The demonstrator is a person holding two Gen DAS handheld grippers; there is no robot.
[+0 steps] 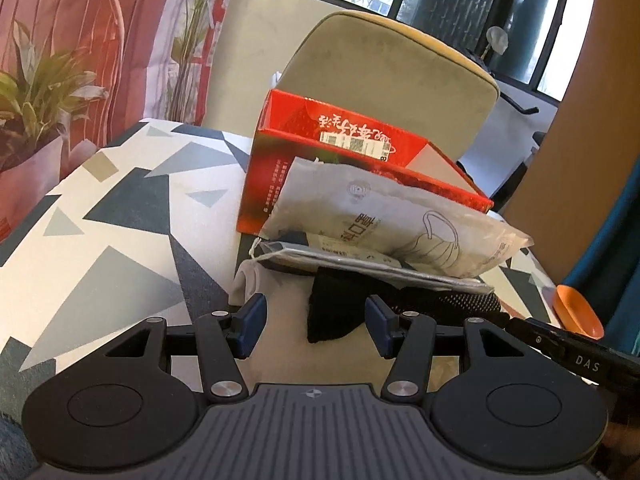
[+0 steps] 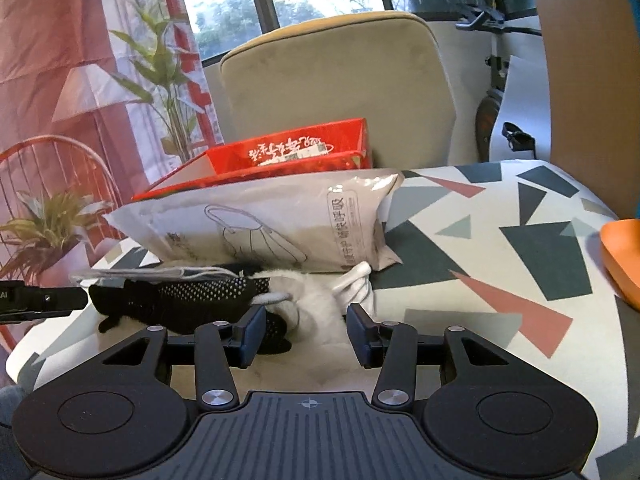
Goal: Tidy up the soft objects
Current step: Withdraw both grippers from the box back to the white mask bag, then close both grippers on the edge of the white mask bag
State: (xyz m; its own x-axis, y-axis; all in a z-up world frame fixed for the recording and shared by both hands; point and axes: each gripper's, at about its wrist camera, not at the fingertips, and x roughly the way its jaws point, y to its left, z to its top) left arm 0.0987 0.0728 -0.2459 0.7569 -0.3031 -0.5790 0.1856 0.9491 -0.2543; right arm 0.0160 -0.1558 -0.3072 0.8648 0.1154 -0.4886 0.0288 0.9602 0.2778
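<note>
A heap of soft things lies on the patterned tablecloth (image 1: 120, 208). A white mask packet (image 1: 400, 224) (image 2: 260, 224) leans on an open red box (image 1: 340, 160) (image 2: 280, 156), over a flat clear packet (image 1: 360, 260). In front lie a black dotted sock (image 1: 332, 316) (image 2: 180, 296) and white fluffy fabric (image 1: 248, 284) (image 2: 316, 300). My left gripper (image 1: 316, 326) is open low over the cloth, with the black sock's end between its fingers and near the right pad. My right gripper (image 2: 306, 332) is open too, and the white fabric lies just ahead between its fingers.
A beige chair back (image 1: 392, 72) (image 2: 340, 88) stands behind the box. An orange bowl (image 1: 580, 312) (image 2: 624, 260) sits at the table's right edge. Potted plants (image 1: 40, 96) and a red wire chair (image 2: 52, 168) are off the left side. Bare patterned cloth (image 2: 500, 240) spreads to the right.
</note>
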